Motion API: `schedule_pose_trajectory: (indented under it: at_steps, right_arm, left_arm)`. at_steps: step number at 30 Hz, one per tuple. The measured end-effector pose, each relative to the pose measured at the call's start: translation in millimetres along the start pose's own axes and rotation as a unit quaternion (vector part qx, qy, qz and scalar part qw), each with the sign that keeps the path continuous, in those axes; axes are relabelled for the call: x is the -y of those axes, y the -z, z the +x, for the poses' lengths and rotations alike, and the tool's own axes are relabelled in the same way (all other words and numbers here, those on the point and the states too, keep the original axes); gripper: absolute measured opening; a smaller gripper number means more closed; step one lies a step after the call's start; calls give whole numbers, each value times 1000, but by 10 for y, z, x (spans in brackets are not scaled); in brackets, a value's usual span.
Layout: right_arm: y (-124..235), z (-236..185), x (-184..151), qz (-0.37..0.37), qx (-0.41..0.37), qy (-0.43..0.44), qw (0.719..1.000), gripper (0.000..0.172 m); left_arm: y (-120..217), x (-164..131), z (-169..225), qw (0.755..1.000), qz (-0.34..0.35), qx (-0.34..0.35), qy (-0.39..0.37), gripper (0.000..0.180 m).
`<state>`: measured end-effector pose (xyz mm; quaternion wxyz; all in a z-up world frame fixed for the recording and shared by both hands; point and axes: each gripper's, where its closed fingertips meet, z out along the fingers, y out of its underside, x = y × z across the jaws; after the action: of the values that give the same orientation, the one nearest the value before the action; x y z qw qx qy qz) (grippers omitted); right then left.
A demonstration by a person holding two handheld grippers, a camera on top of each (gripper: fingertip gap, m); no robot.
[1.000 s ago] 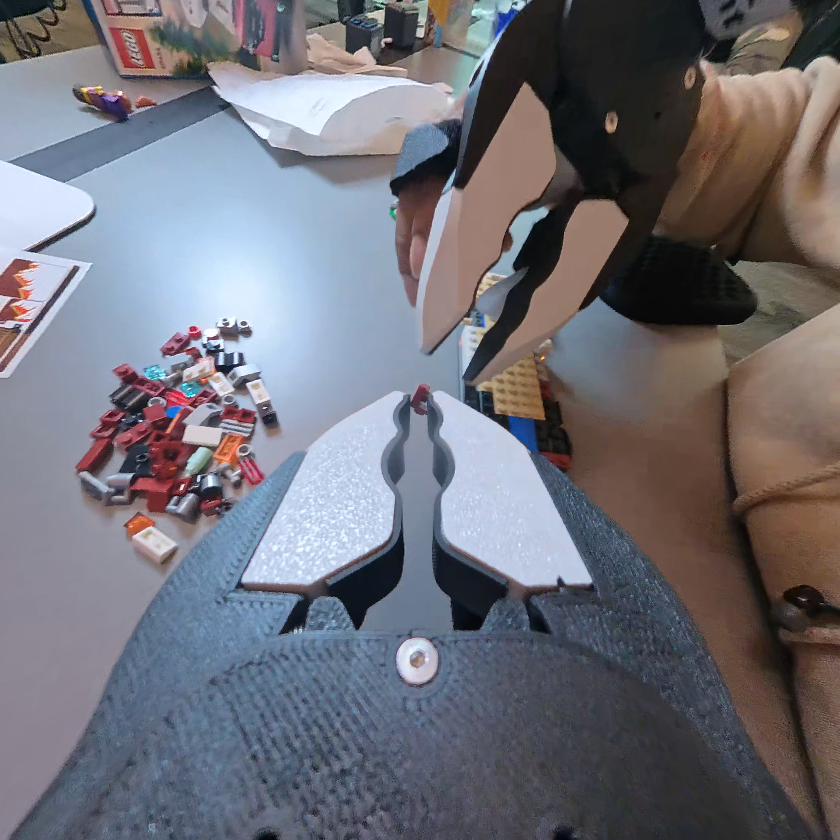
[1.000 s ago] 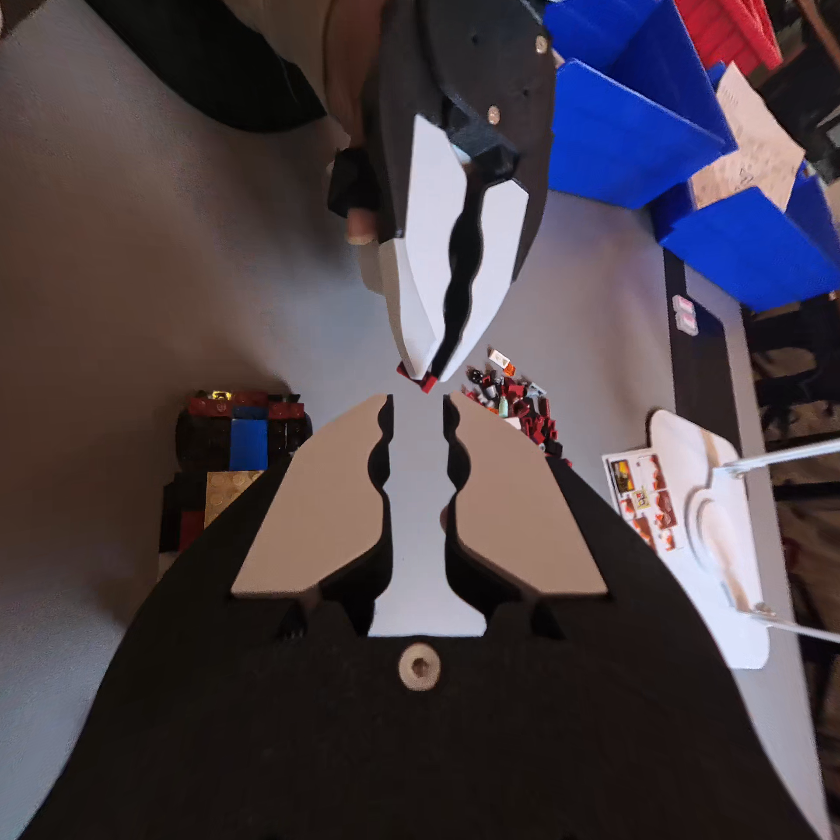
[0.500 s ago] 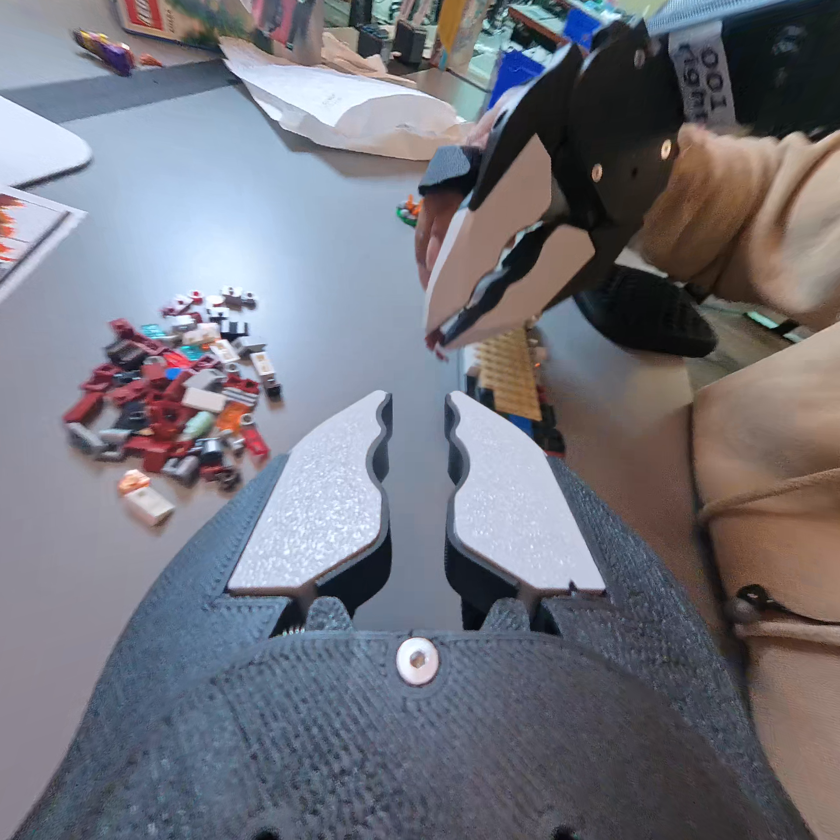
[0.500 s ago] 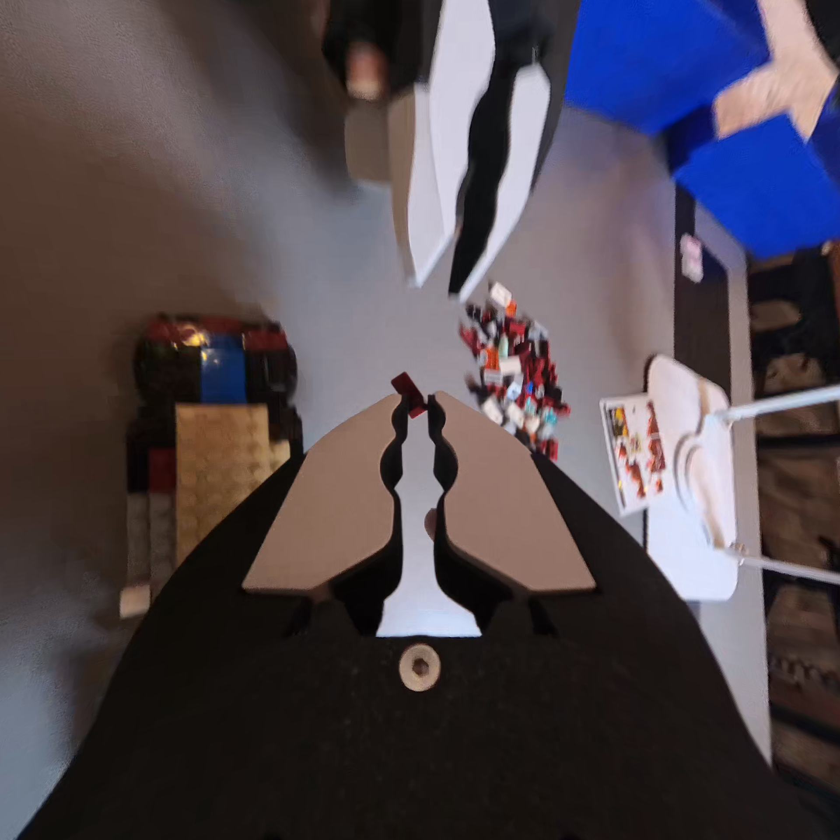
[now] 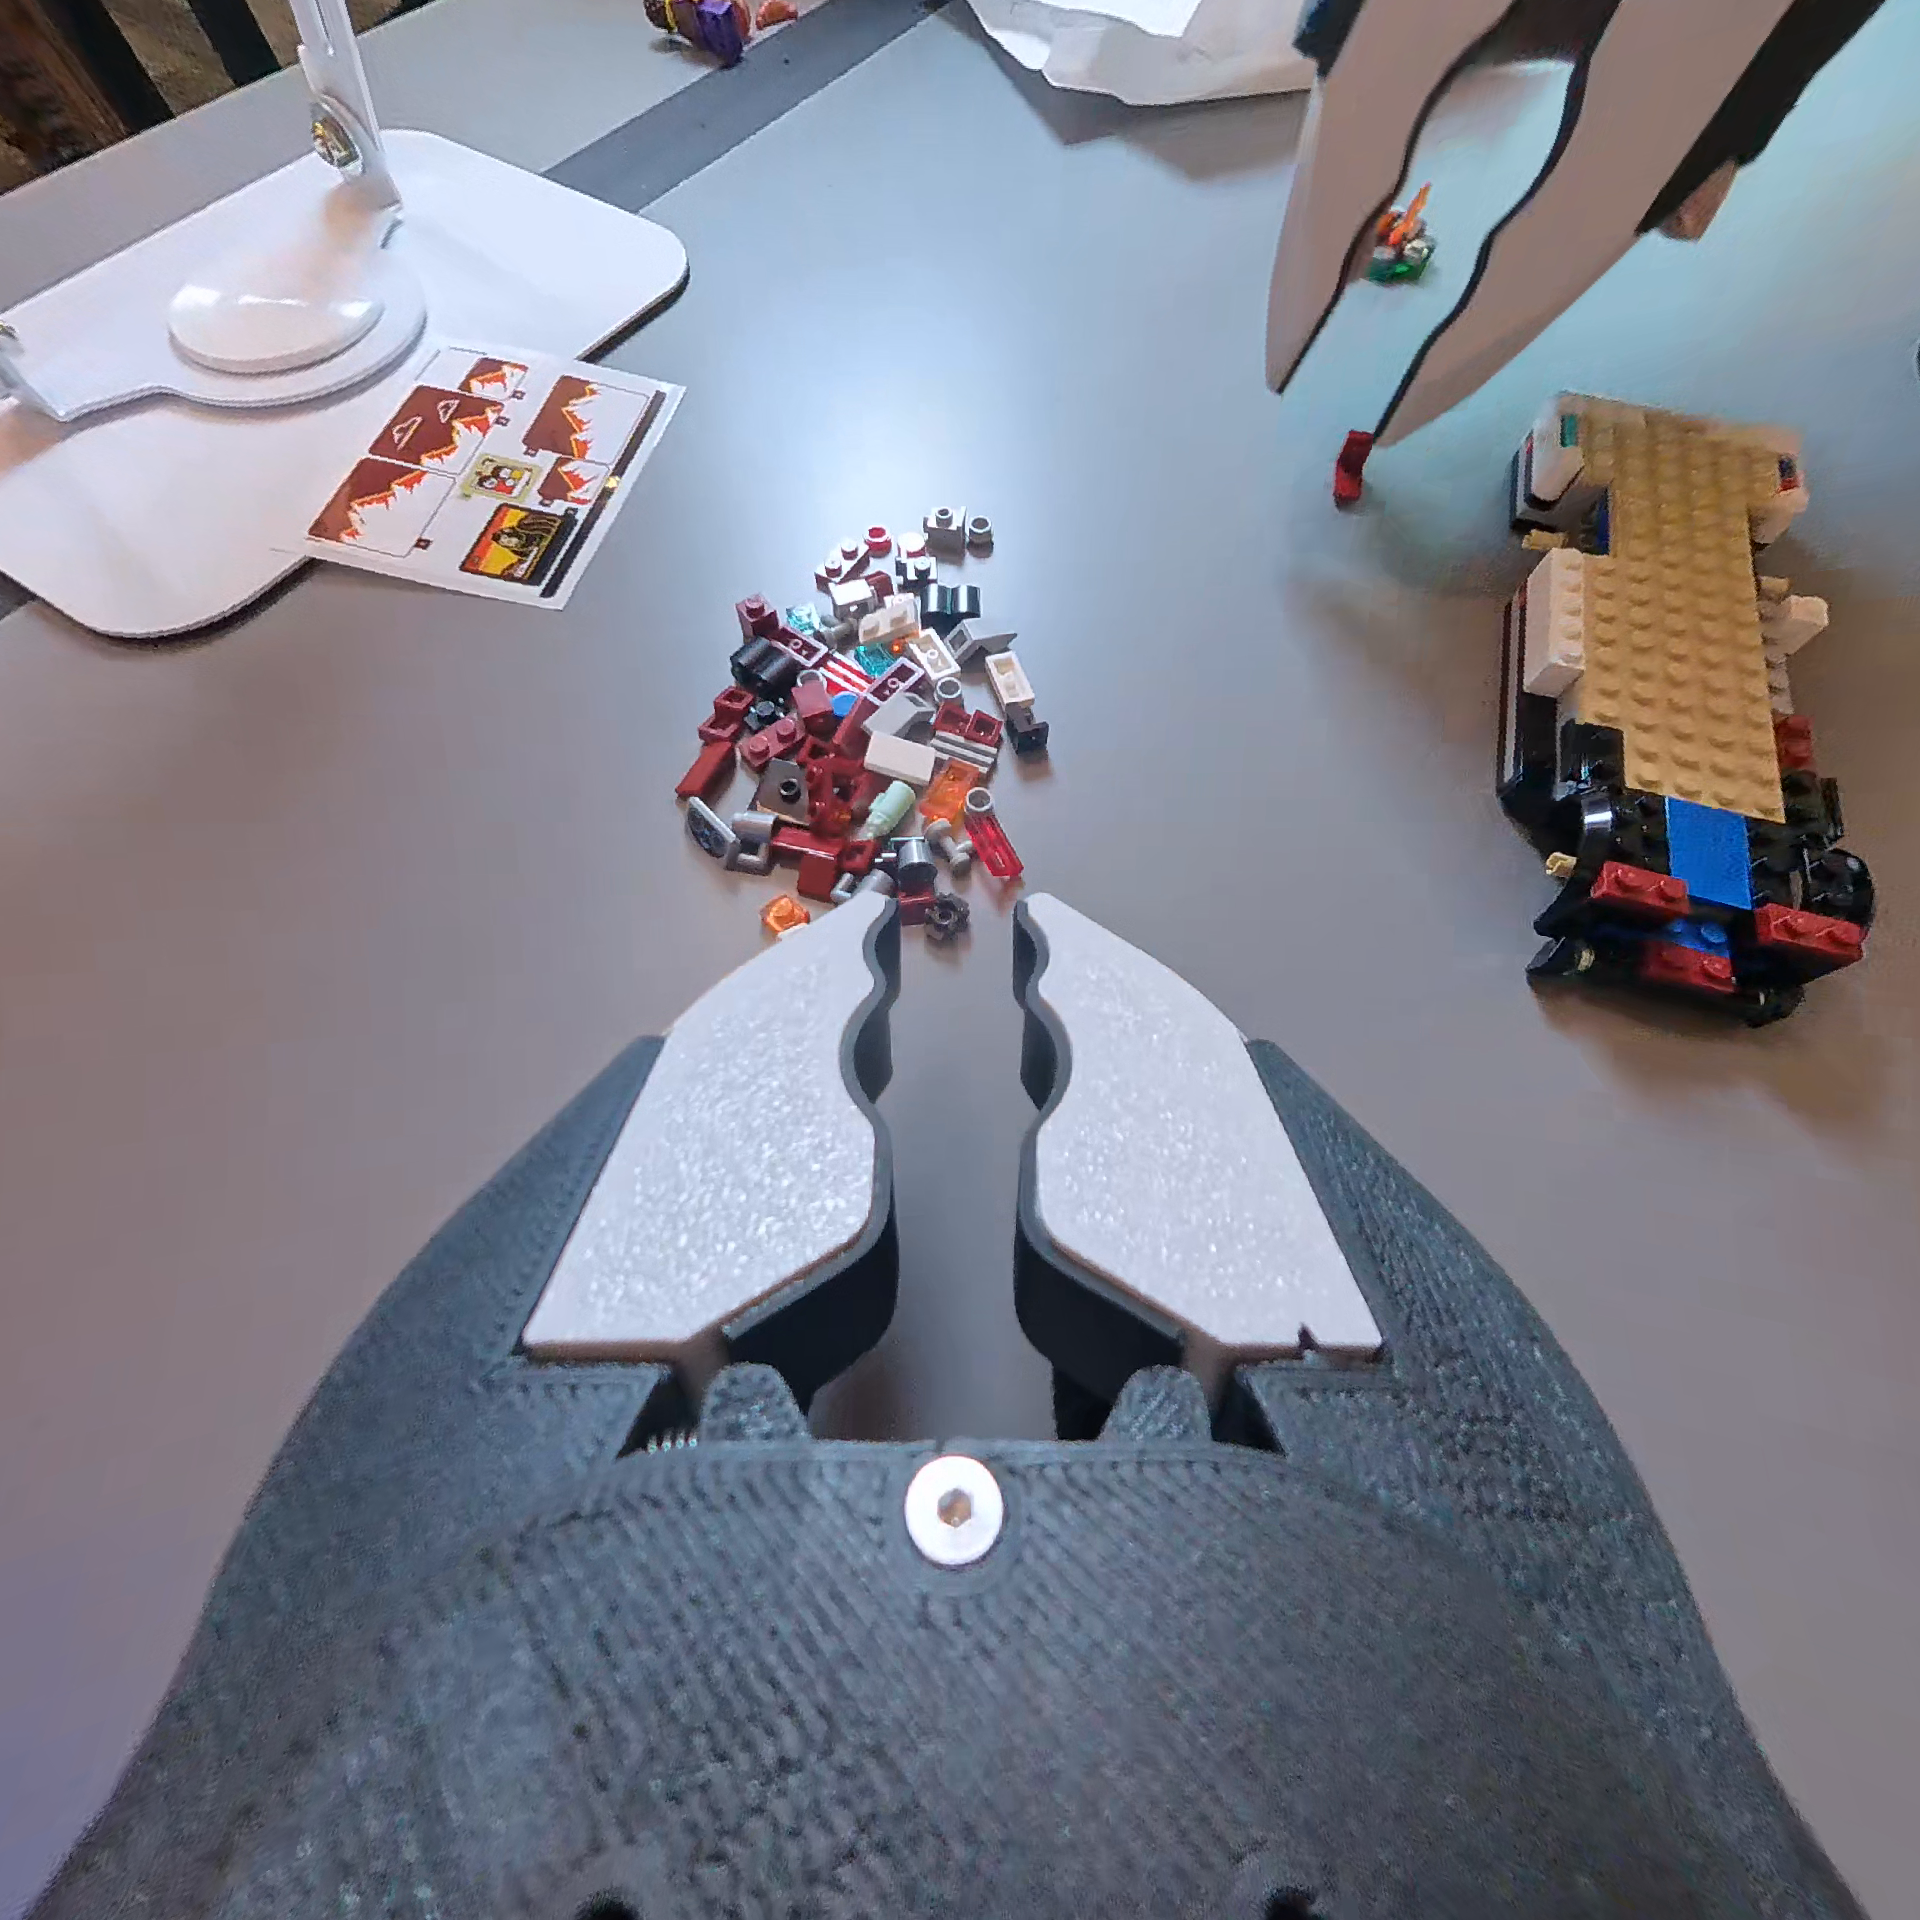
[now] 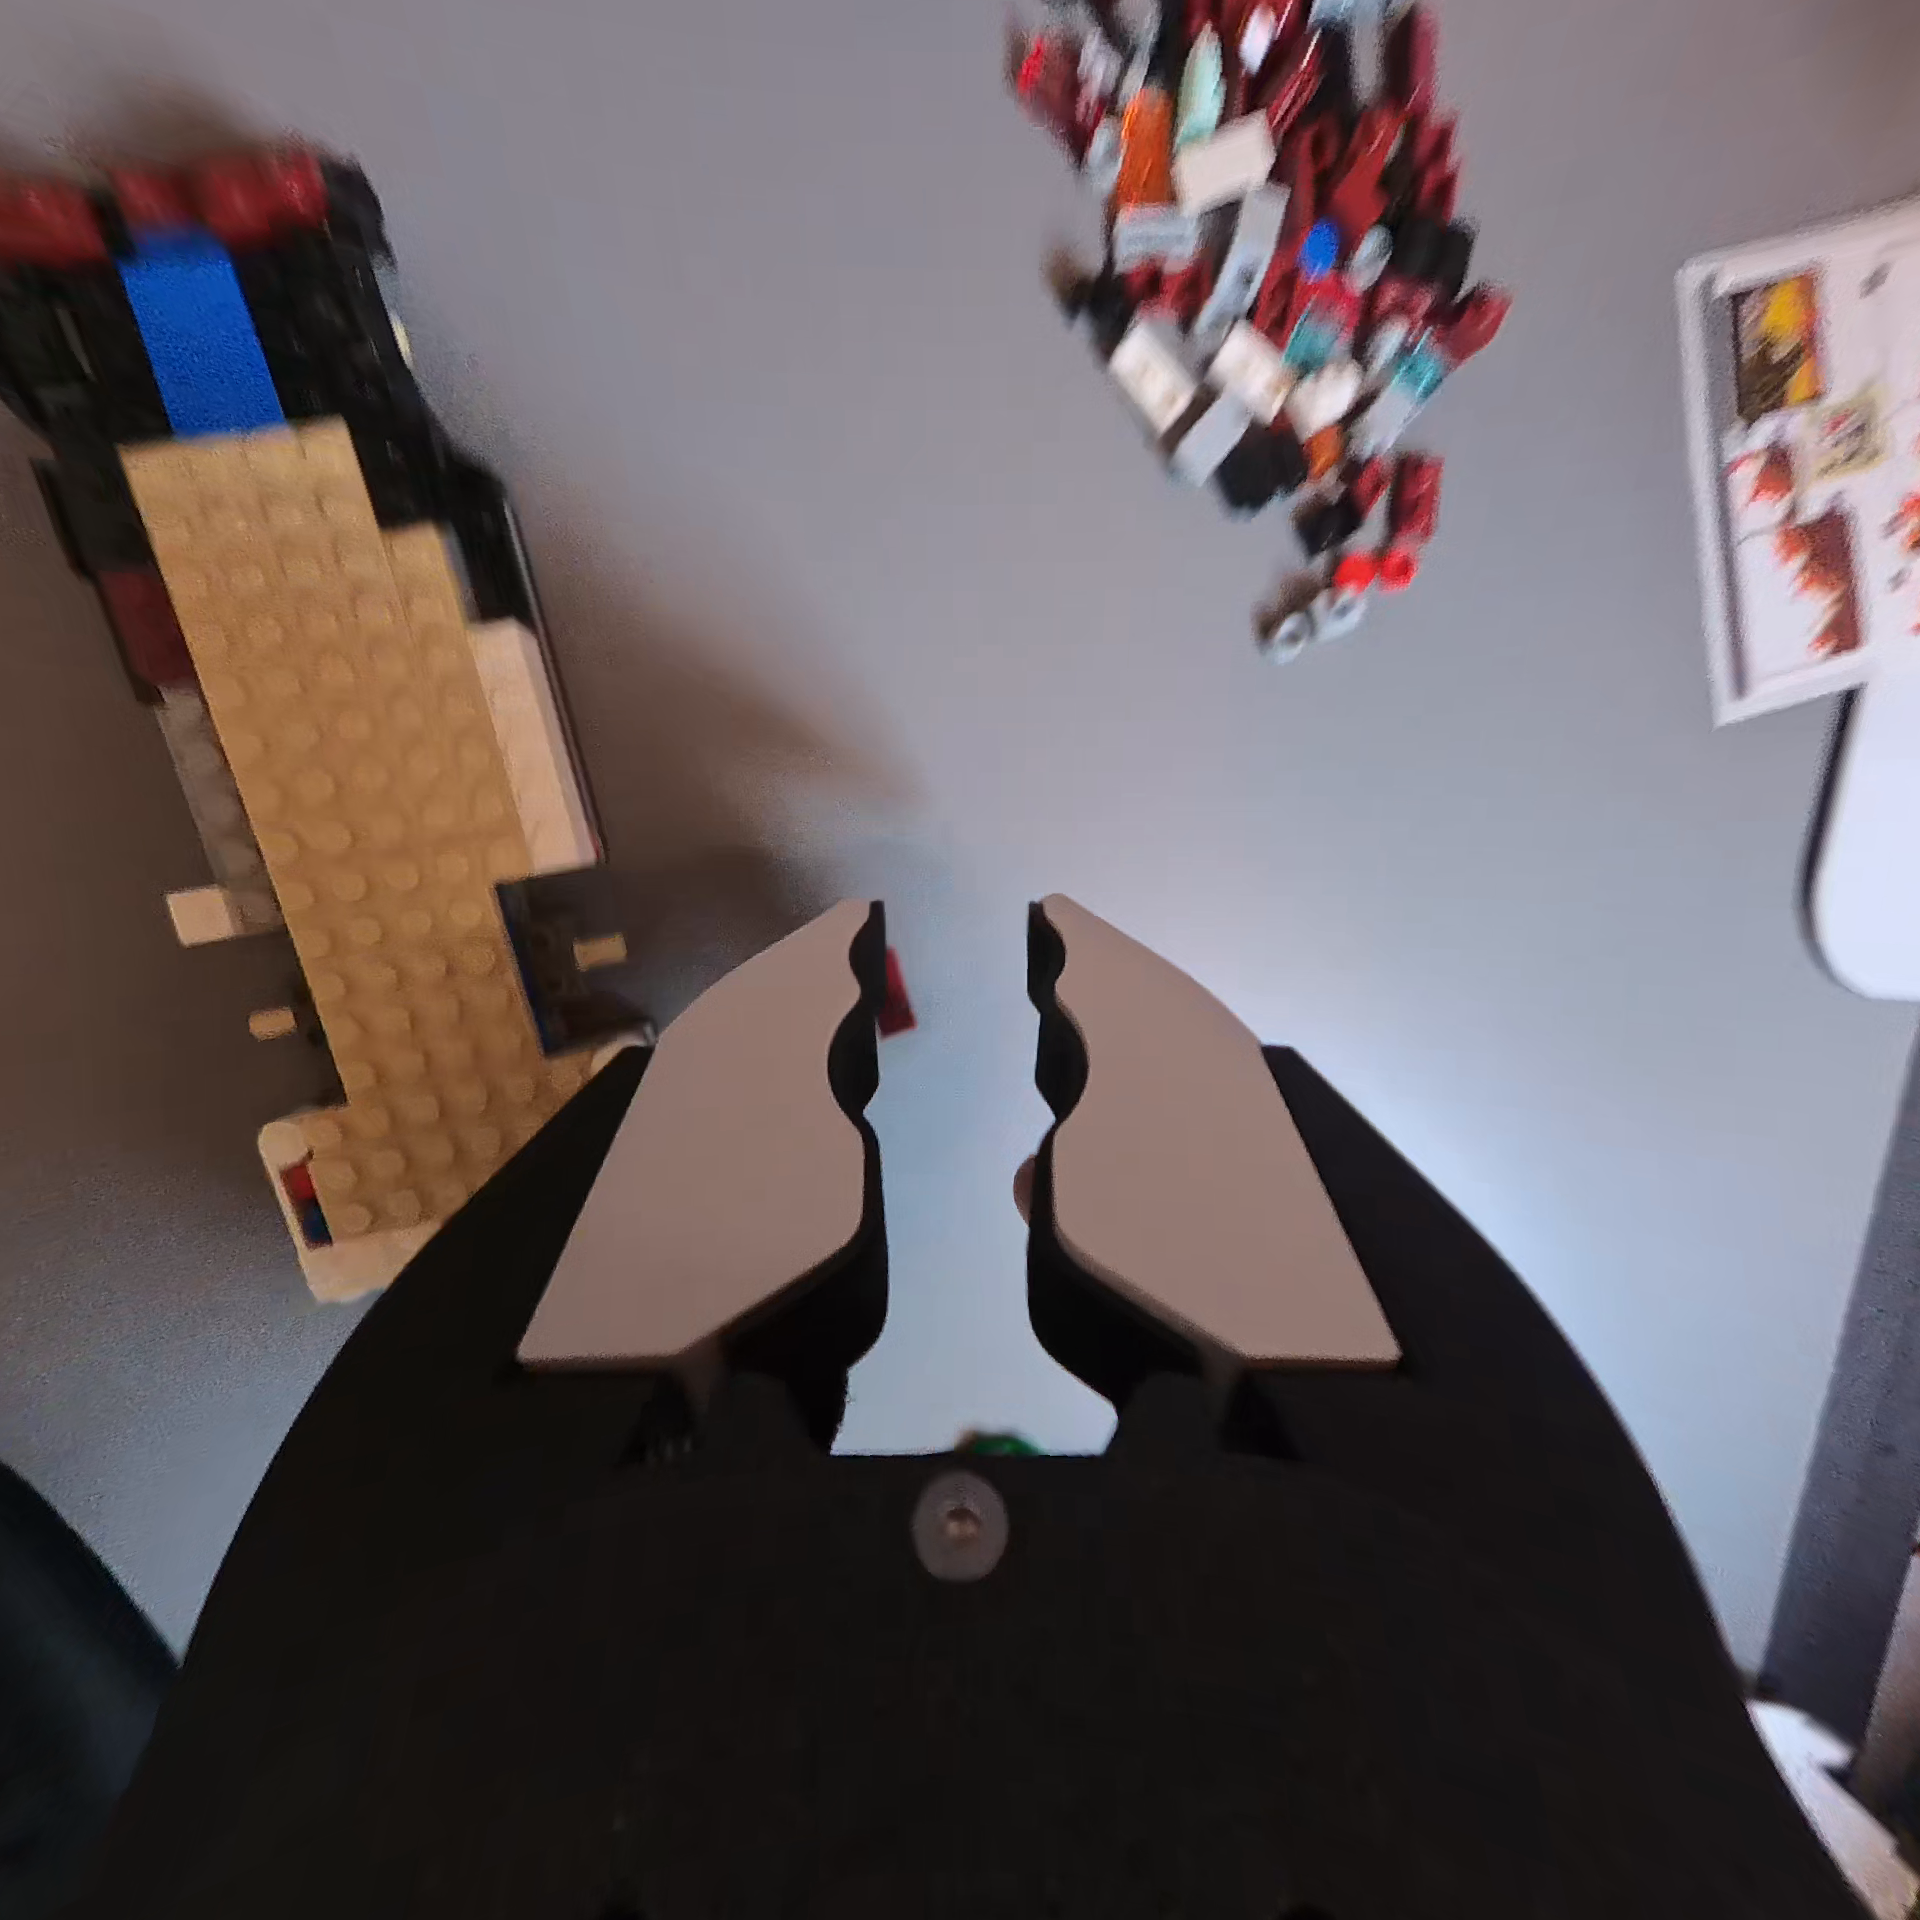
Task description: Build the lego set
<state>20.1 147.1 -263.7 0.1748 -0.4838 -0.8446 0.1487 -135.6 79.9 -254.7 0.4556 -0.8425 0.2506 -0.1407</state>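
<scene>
The right gripper (image 5: pixel 1340 405) is seen with released jaws; a small red brick (image 5: pixel 1351 480) lies on the counter (image 5: pixel 416 883) at its tips, ungripped. The left gripper (image 5: pixel 956 914) is parted and bare, just short of the brick pile (image 5: pixel 873 727).

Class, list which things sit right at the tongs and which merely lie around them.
At the tongs: left tongs, open, nearest the brick pile; right tongs, open, beside small red brick.
Lying around: brick model, sticker sheet, white stand.
</scene>
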Motion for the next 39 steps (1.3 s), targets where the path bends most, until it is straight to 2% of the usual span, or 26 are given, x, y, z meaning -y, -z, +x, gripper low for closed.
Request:
schedule_pose_trajectory:
  at_steps: [5,11,18,22,29,33,39]
  right_arm:
    - [-86,304,775,97,3,12,995,23]
    - [-567,618,1218,90,55,8,994,15]
    - [-875,599,1244,32,87,45,995,13]
    - [-869,593,1257,34,84,48,995,7]
    - [-447,539,1472,143,86,-4,986,7]
    - [-259,320,1539,204,116,-28,972,7]
    - [-154,-62,1524,234,100,3,967,7]
  left_arm:
    - [1,-15,13,1000,-1,-3,-2,21]
    - [18,-54,38,1000,-4,-4,-10,19]
    - [29,-69,25,1000,-3,-11,-18,18]
    - [40,-61,6,1000,-1,-10,-17,18]
    - [49,-13,-13,1000,15,-4,-5,18]
    - [103,176,75,998,68,-16,3,19]
    - [121,339,415,990,106,-82,32,21]
